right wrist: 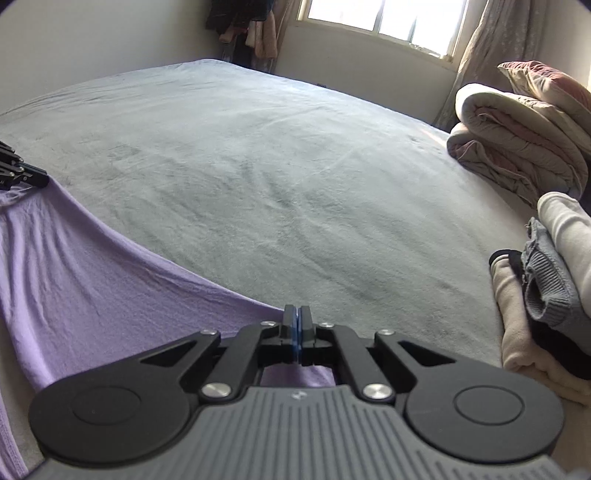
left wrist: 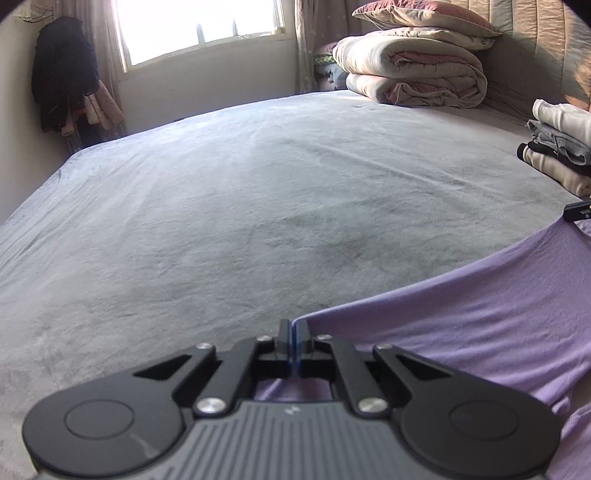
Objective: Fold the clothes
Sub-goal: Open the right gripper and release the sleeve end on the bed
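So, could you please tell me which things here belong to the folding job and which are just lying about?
In the job:
- purple garment
- left gripper
- right gripper
- folded clothes stack

Lying about:
- rolled quilt
- pillow
- hanging dark clothes

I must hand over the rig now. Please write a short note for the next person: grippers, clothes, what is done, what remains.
Left gripper: shut on one corner of the purple garment.
Right gripper: shut on the other corner; the edge hangs stretched between them above the grey bed cover.
Done: a pile of folded clothes lies on the right of the bed.
Left: lay the purple garment flat, fold it, add it to the pile.
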Demonstrator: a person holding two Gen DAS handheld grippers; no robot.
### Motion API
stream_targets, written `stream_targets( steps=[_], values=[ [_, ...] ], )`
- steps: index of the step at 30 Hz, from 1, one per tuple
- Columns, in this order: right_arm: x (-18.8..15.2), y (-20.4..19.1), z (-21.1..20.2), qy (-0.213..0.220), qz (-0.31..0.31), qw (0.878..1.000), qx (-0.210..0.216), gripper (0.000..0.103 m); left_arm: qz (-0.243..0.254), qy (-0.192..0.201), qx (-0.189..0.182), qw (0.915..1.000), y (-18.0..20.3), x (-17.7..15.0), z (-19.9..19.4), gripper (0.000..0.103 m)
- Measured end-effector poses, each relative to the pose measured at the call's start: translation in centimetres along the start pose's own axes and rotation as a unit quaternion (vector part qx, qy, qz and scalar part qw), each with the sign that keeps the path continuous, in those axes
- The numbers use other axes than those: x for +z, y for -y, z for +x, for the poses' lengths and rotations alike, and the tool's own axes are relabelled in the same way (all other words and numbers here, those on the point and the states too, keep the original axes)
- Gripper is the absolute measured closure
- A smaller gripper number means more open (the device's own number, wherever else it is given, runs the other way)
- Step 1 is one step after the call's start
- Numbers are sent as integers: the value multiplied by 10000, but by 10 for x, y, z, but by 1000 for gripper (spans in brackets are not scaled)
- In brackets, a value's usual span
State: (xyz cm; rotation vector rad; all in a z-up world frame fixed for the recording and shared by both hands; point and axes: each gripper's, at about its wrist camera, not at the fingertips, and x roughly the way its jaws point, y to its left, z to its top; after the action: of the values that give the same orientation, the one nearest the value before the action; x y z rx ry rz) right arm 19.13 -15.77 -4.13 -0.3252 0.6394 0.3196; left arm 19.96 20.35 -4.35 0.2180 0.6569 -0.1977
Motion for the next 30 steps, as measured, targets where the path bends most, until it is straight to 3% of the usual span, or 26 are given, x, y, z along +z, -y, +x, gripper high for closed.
stream_targets(
  steps=[8,12,14,16,19,24,26,27,30],
  values=[
    [1,-4,30,-212,-8,9997,-91,103,136,-111,274,9995,11,-1,23,102],
    [-2,-5,34,-264,3,9996,-107,102,-21,-55,297,9995,10,-3,22,99],
    [0,-5,33,-302,12,9995,-122,100,-69,-89,376,9992,11,-2,20,94],
    [3,-5,30,-342,71,9994,-74,91,-99,-160,524,9985,12,2,17,73],
    [6,-2,23,-392,205,9990,-21,90,-313,-165,516,9980,10,6,9,51],
    [5,7,10,-483,423,9979,-101,89,-501,-125,442,9977,17,10,-5,46],
    [4,12,4,-477,535,9973,-141,81,-466,-114,391,9981,24,10,-11,44],
    [3,15,1,-466,604,9970,-160,72,-445,-111,359,9983,28,11,-13,43],
    [-2,26,-10,-447,817,9955,-194,70,-492,-119,161,9986,39,13,-19,42]
  ],
)
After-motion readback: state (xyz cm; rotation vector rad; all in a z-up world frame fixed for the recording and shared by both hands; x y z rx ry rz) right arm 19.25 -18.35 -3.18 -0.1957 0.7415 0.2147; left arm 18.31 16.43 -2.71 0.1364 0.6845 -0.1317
